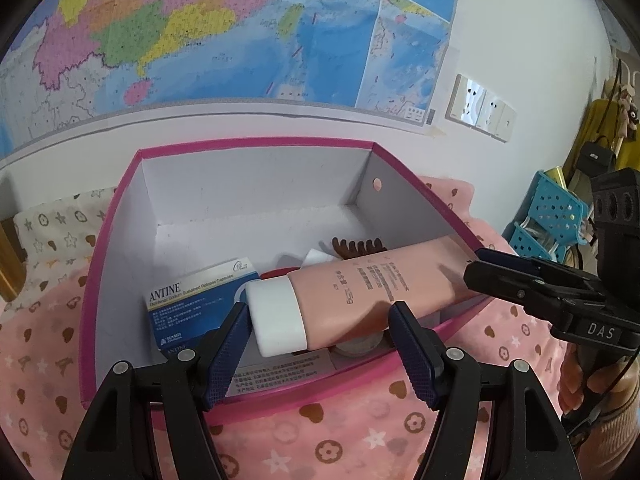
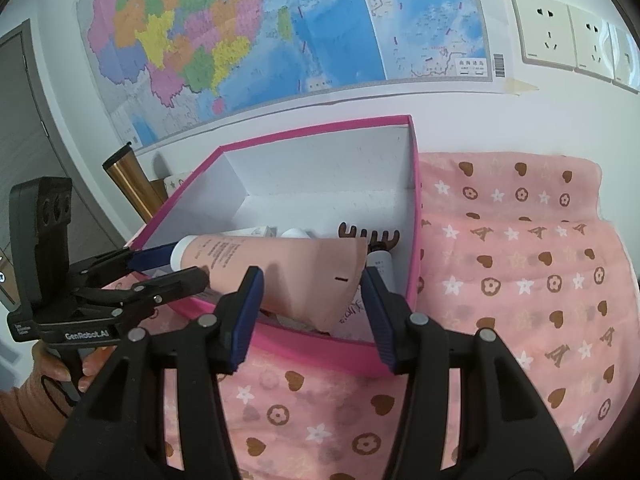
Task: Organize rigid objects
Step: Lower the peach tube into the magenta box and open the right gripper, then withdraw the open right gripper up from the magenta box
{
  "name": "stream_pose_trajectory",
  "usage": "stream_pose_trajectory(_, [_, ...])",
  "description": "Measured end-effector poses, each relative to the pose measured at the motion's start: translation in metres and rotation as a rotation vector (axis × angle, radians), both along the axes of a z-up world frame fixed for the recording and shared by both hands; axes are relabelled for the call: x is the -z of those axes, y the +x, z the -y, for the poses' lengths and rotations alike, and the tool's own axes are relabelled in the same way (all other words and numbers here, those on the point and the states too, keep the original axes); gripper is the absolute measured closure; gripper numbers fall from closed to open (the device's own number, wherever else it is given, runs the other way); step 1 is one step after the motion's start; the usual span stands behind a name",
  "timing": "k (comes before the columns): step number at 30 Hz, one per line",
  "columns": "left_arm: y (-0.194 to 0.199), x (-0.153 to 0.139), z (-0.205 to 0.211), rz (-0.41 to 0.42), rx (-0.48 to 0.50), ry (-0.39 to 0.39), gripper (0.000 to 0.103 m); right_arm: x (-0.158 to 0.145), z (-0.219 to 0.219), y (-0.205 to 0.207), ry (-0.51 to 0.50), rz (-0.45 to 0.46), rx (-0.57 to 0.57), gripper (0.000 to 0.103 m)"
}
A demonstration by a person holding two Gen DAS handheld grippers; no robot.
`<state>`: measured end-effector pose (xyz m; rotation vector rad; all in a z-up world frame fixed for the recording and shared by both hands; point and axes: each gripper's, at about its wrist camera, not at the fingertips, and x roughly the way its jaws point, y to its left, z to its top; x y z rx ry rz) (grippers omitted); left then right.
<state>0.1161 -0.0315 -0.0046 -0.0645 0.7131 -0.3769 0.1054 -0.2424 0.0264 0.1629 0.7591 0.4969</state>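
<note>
A pink tube (image 1: 360, 292) with a white cap (image 1: 276, 320) hangs slanted over the front part of the open pink box (image 1: 256, 145). My left gripper (image 1: 320, 320) is shut on the tube's cap end. My right gripper (image 2: 312, 284) is shut on the tube's (image 2: 280, 272) flat crimped end. In the left wrist view the right gripper (image 1: 480, 270) comes in from the right. In the right wrist view the left gripper (image 2: 188, 266) comes in from the left. In the box (image 2: 320, 128) lie a blue-and-white medicine carton (image 1: 196, 300), a brown claw clip (image 2: 368, 236) and a small white bottle (image 2: 380, 266).
The box stands on a pink patterned cloth (image 2: 520, 272) against a white wall with a map (image 1: 240, 32) and sockets (image 2: 560, 36). A blue perforated basket (image 1: 556, 208) is to the right. A gold cylinder (image 2: 128, 184) stands left of the box. A person's hand (image 2: 52, 368) holds the left gripper.
</note>
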Motion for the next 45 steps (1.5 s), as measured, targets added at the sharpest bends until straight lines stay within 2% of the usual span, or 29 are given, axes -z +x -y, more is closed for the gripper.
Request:
stream_pose_trajectory(9, [0.007, 0.003, 0.000, -0.009, -0.005, -0.002, 0.031, 0.003, -0.002, 0.002, -0.010, -0.013, 0.007, 0.050])
stream_pose_trajectory(11, [0.008, 0.004, 0.000, -0.009, -0.012, 0.005, 0.029, 0.003, -0.003, 0.002, -0.009, -0.014, 0.010, 0.050])
stream_pose_trajectory(14, [0.007, 0.003, 0.000, -0.010, -0.017, 0.007, 0.019, 0.004, -0.003, 0.000, -0.004, -0.013, 0.013, 0.049])
stream_pose_trajectory(20, [-0.014, -0.004, -0.005, 0.037, -0.030, 0.009, 0.014, 0.000, -0.007, -0.014, -0.012, 0.014, 0.010, 0.044])
stream_pose_trajectory(21, [-0.020, -0.005, -0.006, 0.047, -0.036, 0.009, 0.011, -0.002, -0.010, -0.020, -0.015, 0.026, 0.000, 0.043])
stream_pose_trajectory(24, [-0.041, -0.009, -0.010, 0.093, -0.059, 0.012, 0.000, -0.009, -0.017, -0.037, -0.024, 0.069, -0.018, 0.033])
stream_pose_trajectory(26, [-0.052, -0.011, -0.014, 0.113, -0.079, 0.019, 0.000, -0.014, -0.023, -0.055, -0.026, 0.122, -0.029, 0.022])
stream_pose_trajectory(28, [-0.063, -0.010, -0.020, 0.120, -0.106, 0.025, 0.000, -0.016, -0.028, -0.068, -0.033, 0.152, -0.024, 0.008])
stream_pose_trajectory(30, [-0.074, -0.008, -0.027, 0.127, -0.144, 0.030, 0.000, -0.014, -0.035, -0.081, -0.046, 0.173, -0.023, 0.004])
stream_pose_trajectory(37, [-0.099, 0.005, -0.034, 0.135, -0.231, 0.095, 0.000, 0.007, -0.045, -0.099, -0.075, 0.138, 0.012, 0.003])
stream_pose_trajectory(45, [-0.117, 0.013, -0.030, 0.162, -0.241, 0.115, 0.000, 0.018, -0.048, -0.113, -0.093, 0.123, 0.036, 0.003])
